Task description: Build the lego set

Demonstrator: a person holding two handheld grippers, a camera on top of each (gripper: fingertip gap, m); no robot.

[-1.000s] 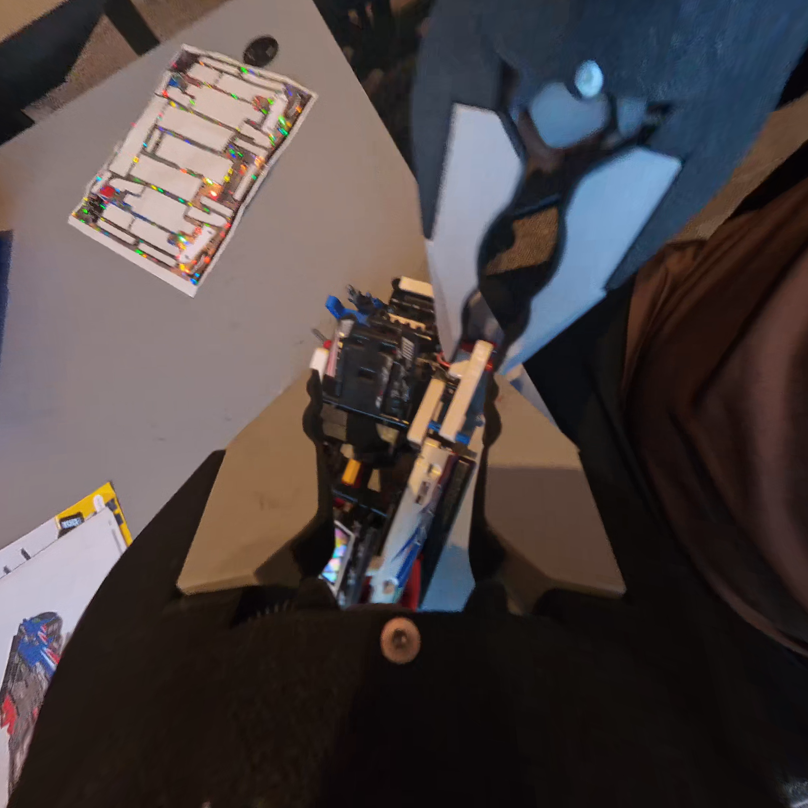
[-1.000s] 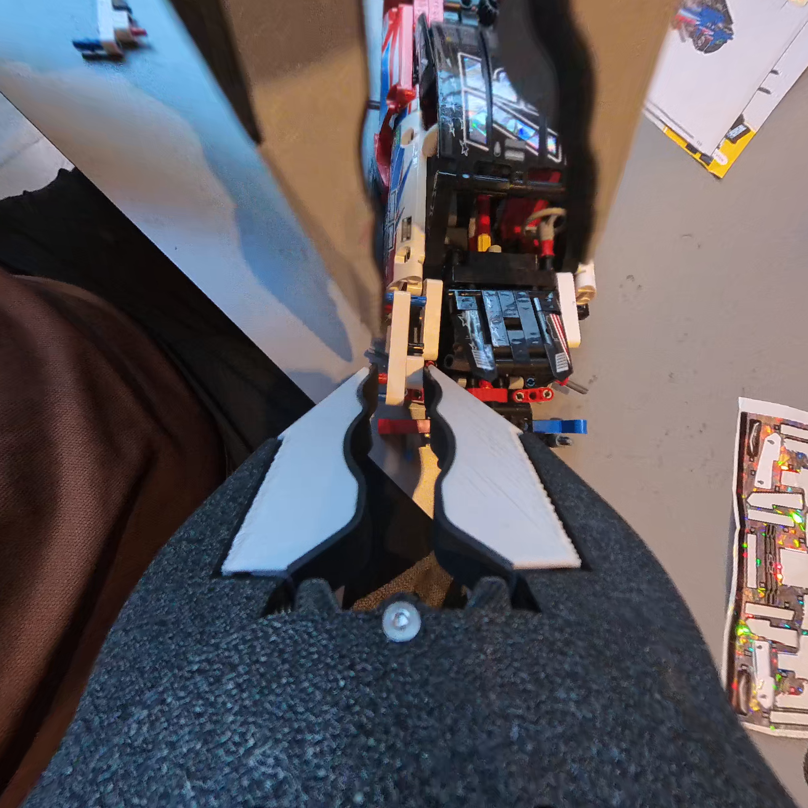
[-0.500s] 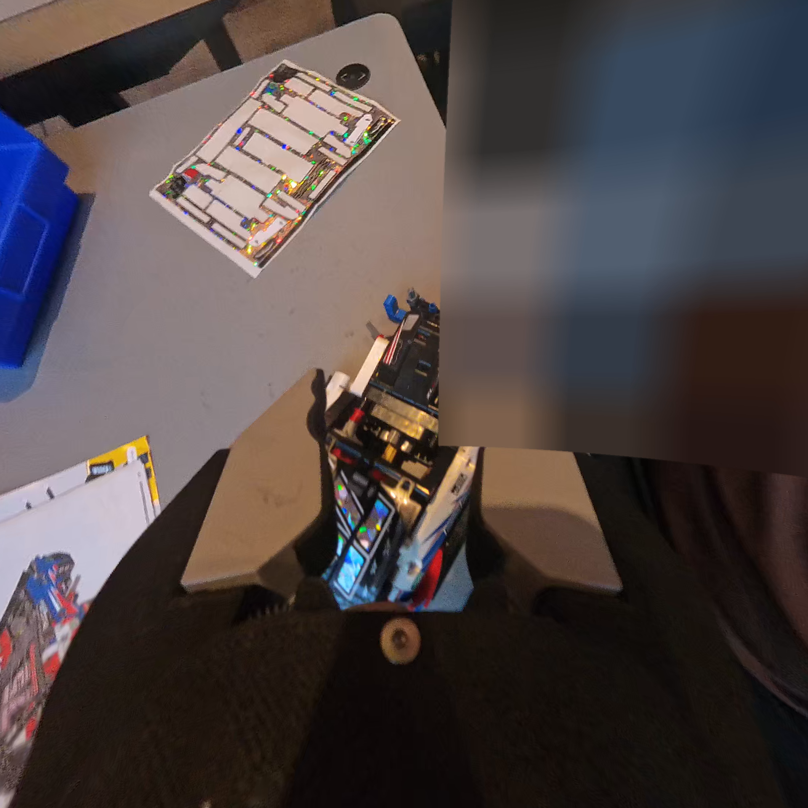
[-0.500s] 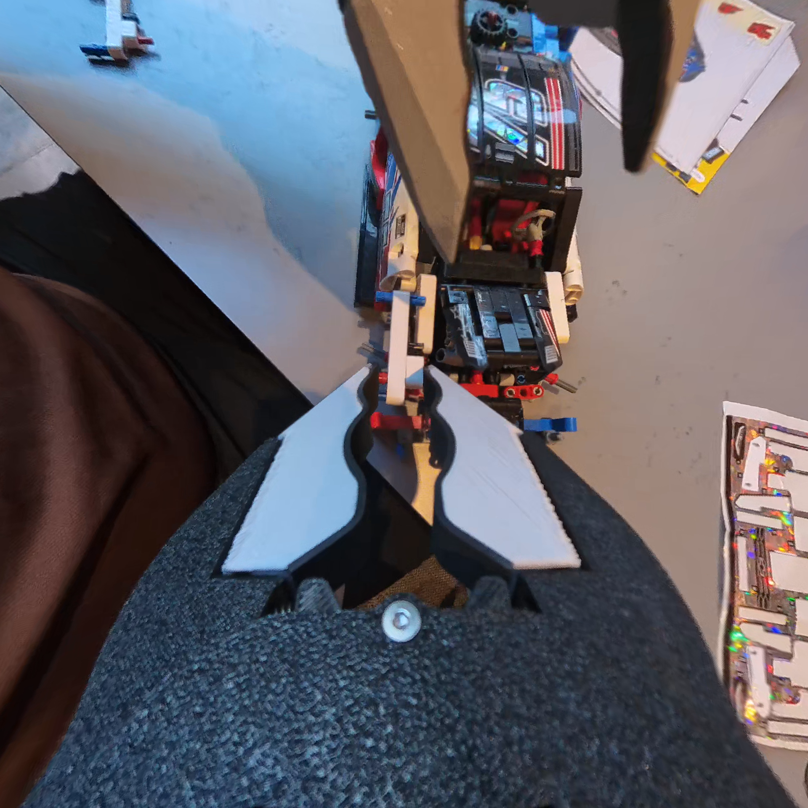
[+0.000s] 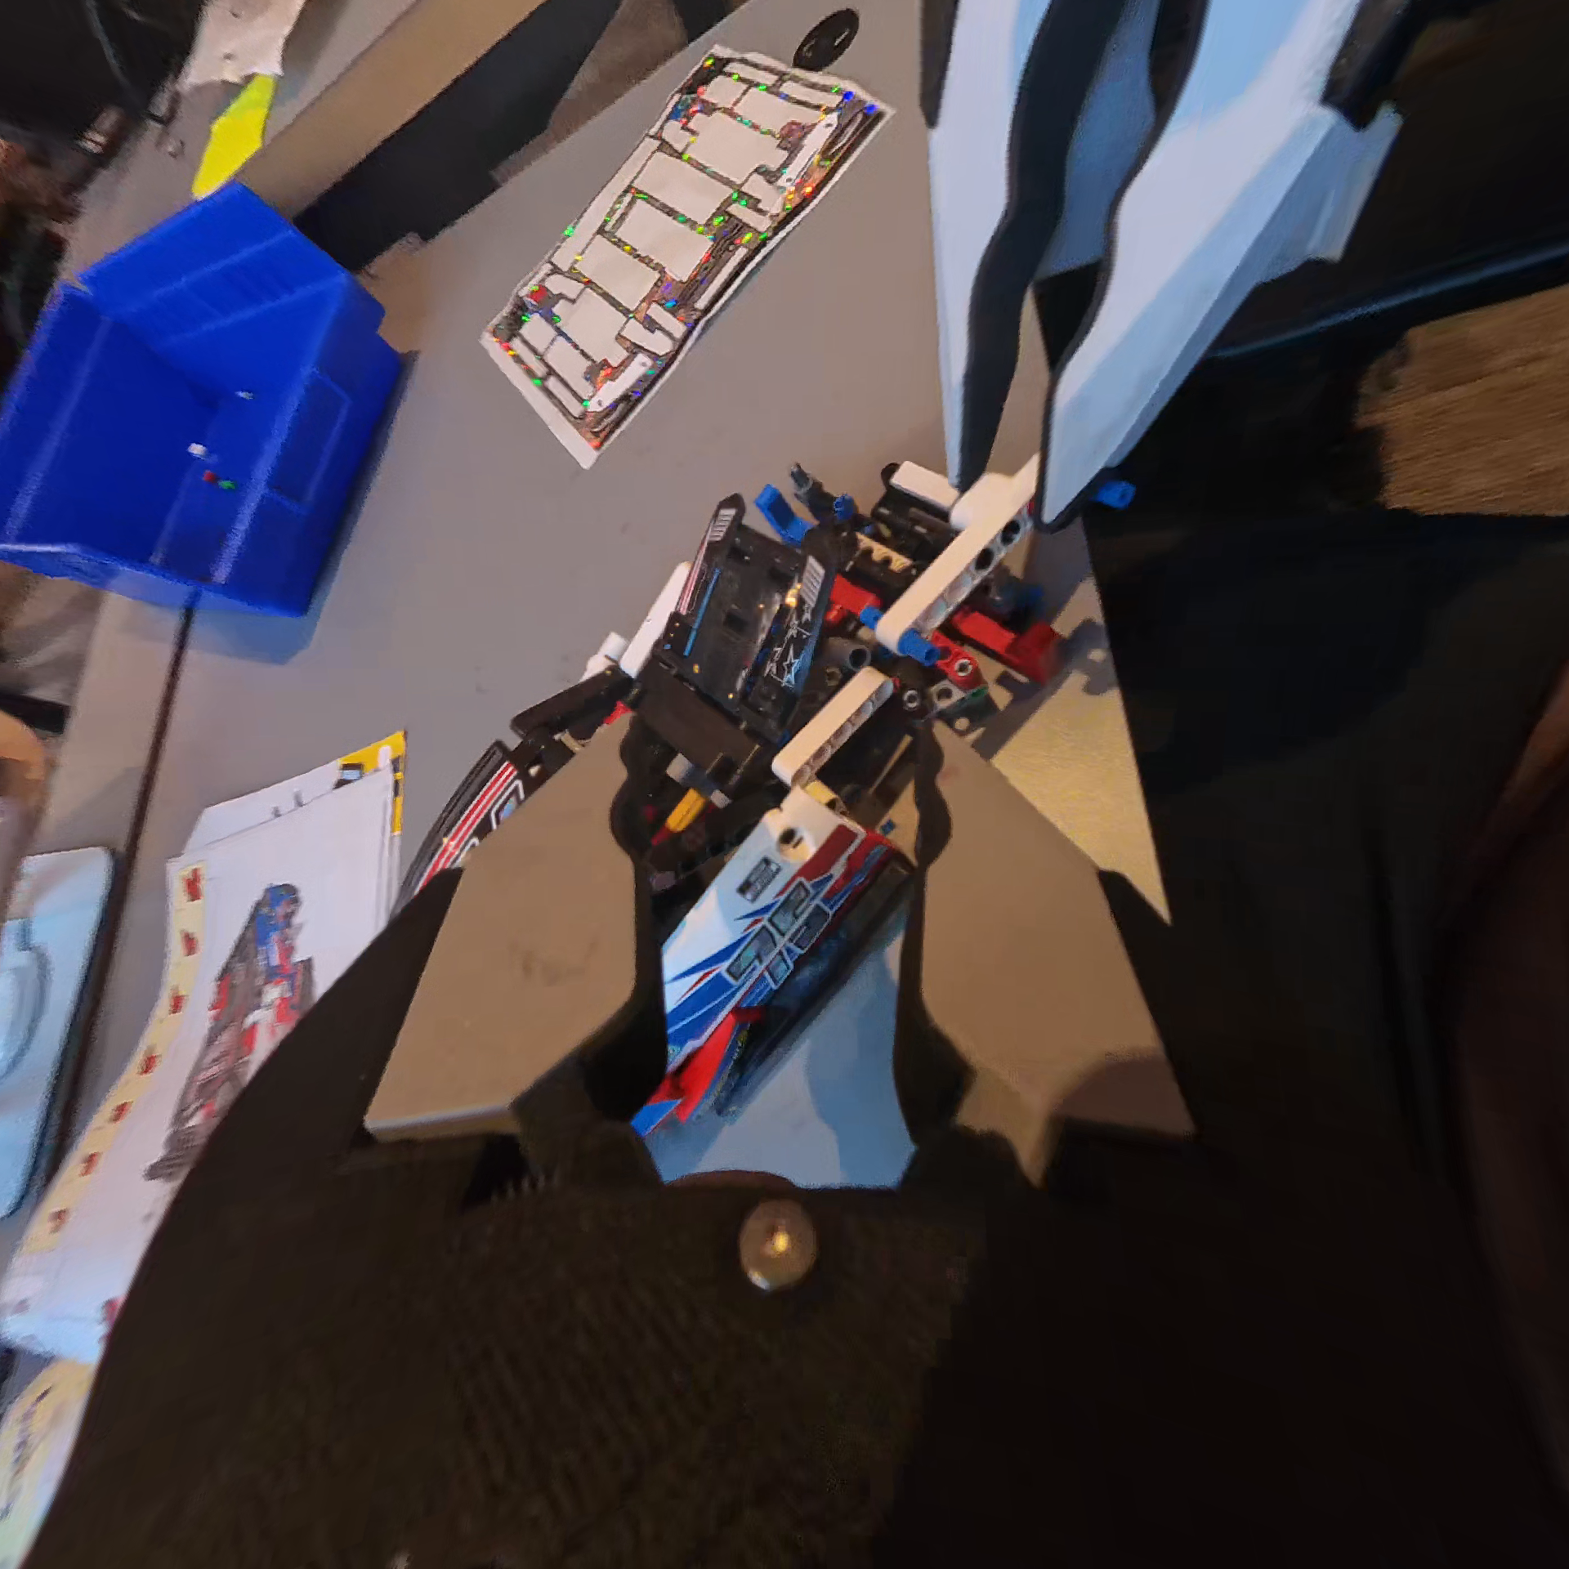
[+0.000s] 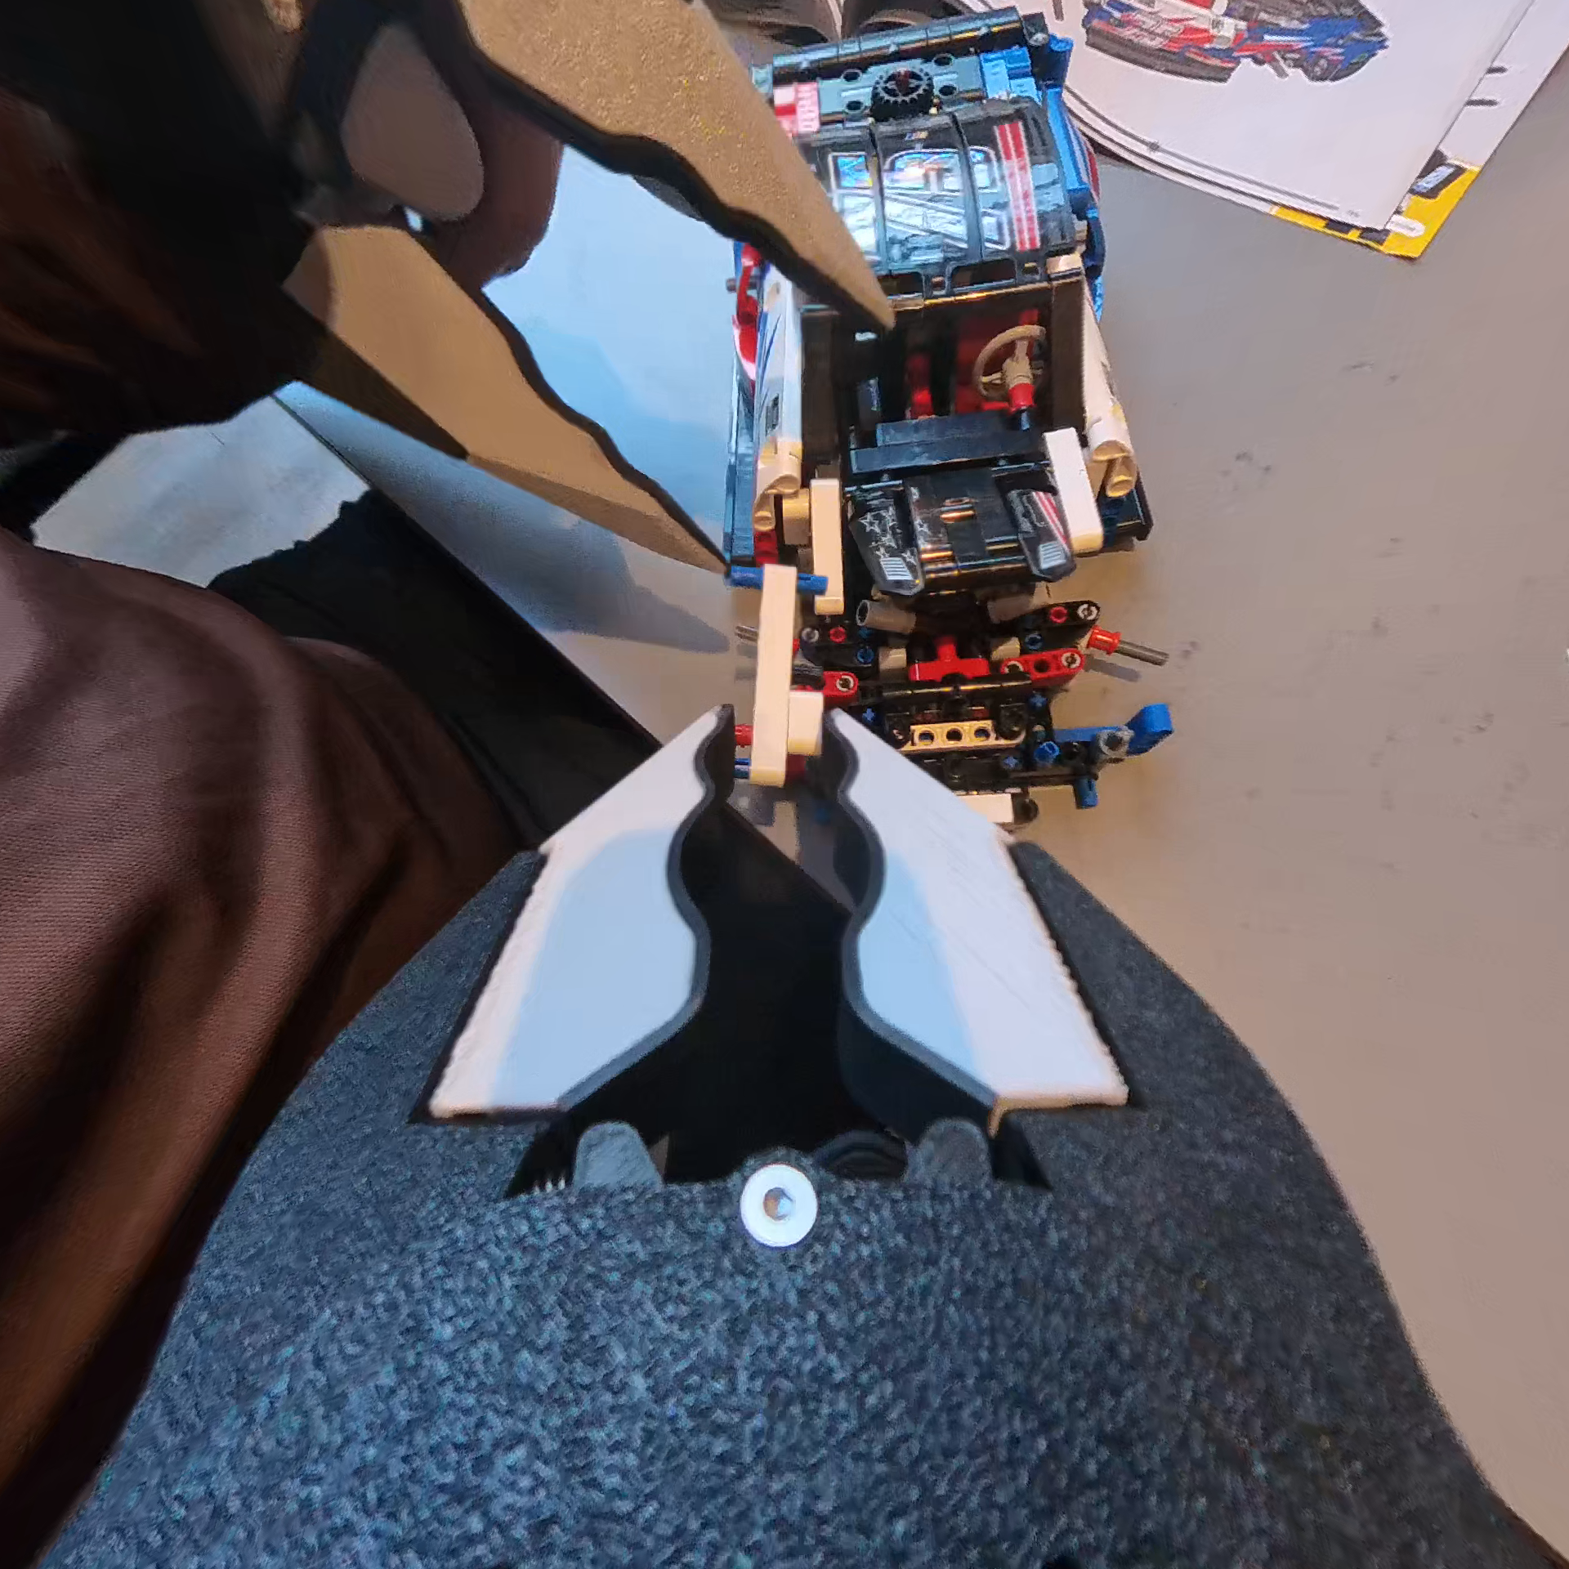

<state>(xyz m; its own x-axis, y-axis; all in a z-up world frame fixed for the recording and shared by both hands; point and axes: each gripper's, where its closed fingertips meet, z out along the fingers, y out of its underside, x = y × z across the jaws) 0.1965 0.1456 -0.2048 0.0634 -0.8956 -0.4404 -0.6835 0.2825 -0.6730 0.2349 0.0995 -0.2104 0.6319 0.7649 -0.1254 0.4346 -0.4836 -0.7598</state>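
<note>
While you are building the lego car on the grey bench, your right hand-held gripper is pinching the near end of a white beam. That beam is lying right in front of this hand-held gripper, with its long side pointing away from you, along the car's left side. Its far end is touching the car, just beside a blue pin. I think you are trying to push it on there.

Your left hand-held gripper is spread wide around the car's middle and may be steadying it; I cannot tell if its fingers are touching the car.

Your right view is showing the car's roof and steering wheel. Only your left view is showing the blue bin and the shiny sticker sheet.
</note>
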